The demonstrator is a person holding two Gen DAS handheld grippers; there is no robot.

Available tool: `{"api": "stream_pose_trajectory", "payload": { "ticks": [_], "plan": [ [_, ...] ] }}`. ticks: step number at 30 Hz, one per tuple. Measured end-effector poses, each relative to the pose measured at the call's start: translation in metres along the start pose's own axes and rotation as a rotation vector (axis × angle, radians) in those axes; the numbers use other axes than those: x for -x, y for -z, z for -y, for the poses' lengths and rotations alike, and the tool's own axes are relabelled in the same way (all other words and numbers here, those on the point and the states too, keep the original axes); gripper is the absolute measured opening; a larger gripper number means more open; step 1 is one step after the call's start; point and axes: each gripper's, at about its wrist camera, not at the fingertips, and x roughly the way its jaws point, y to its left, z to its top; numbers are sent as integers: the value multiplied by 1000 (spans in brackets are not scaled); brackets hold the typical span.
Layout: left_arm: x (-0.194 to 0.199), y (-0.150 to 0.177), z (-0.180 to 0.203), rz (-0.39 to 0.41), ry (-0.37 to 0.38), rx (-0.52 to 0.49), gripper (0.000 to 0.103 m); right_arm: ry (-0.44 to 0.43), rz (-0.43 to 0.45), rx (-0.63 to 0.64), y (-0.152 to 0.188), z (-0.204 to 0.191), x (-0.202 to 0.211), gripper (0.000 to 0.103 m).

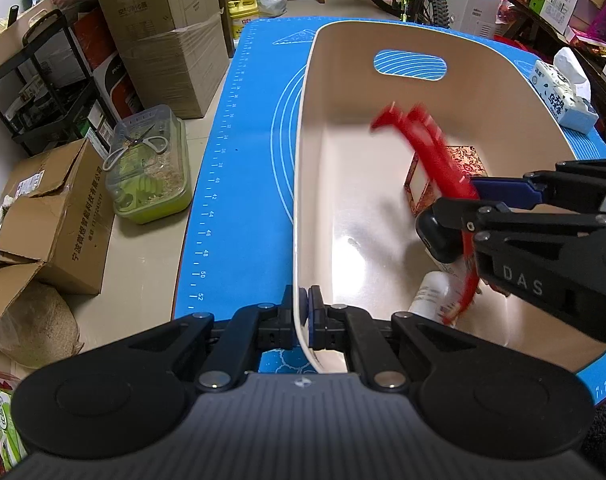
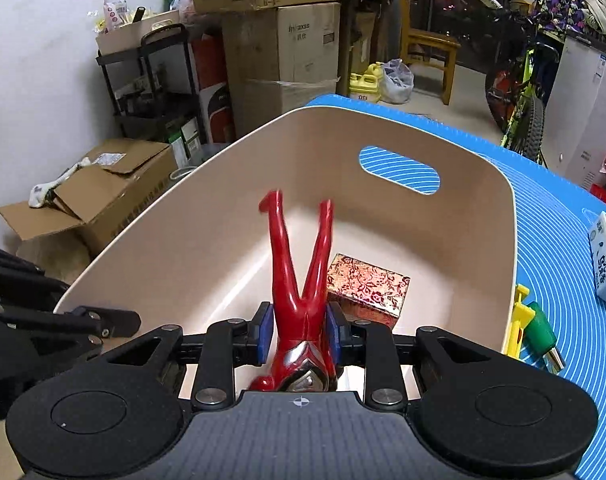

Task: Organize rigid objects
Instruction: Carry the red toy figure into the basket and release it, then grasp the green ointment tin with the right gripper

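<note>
A cream plastic bin (image 1: 303, 184) with a handle slot stands on the blue mat (image 1: 243, 160). My left gripper (image 1: 307, 312) is shut on the bin's near rim. My right gripper (image 2: 299, 330) is shut on a red and silver toy figure (image 2: 303, 280), held upside down with its legs up, over the bin (image 2: 175, 240). In the left wrist view the figure (image 1: 431, 152) is blurred, with the right gripper (image 1: 467, 208) around it. A red patterned box (image 2: 367, 288) lies on the bin floor. A white bottle (image 1: 431, 296) lies in the bin near the figure.
A tissue pack (image 1: 559, 96) lies on the mat to the right of the bin. A yellow and green toy tool (image 2: 535, 328) lies on the mat by the bin's right wall. Cardboard boxes (image 1: 163, 40), a black rack and a clear container (image 1: 147, 172) stand on the floor to the left.
</note>
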Motion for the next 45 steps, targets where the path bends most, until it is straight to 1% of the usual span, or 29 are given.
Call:
{"api": "stream_pose_trajectory", "payload": {
  "ticks": [2, 5, 8, 9, 12, 15, 18, 21, 26, 31, 37, 41, 45],
  "plan": [
    [0, 0, 0, 0, 0, 0, 7, -5, 14, -3, 2, 1, 5, 54],
    [-1, 0, 1, 0, 0, 2, 7, -8, 44, -11, 0, 6, 16, 55],
    [-1, 0, 1, 1, 2, 3, 7, 13, 90, -10, -4, 12, 34, 66],
    [-1, 0, 1, 2, 2, 2, 7, 24, 107, -1, -4, 15, 40, 68],
    [-1, 0, 2, 2, 3, 1, 7, 57, 146, 15, -5, 25, 58, 69],
    [0, 0, 2, 2, 3, 0, 7, 84, 173, -10, -3, 44, 74, 72],
    [0, 1, 1, 3, 4, -1, 7, 126, 182, -28, 0, 65, 81, 74],
    [0, 1, 0, 3, 2, -1, 7, 186, 159, -58, 9, 91, 78, 74],
    [0, 1, 1, 3, 2, -6, 7, 245, 123, -116, 31, 131, 67, 74],
    [0, 2, 1, 3, 2, -14, 7, 272, 66, -183, 56, 158, 45, 74],
    [0, 2, 1, 3, 2, -18, 7, 294, 17, -235, 72, 176, 18, 74],
    [0, 1, 0, 5, 1, -20, 7, 318, -7, -261, 81, 178, 4, 74],
    [0, 1, 0, 5, 3, -21, 7, 311, -23, -287, 88, 182, -7, 74]
  ]
}}
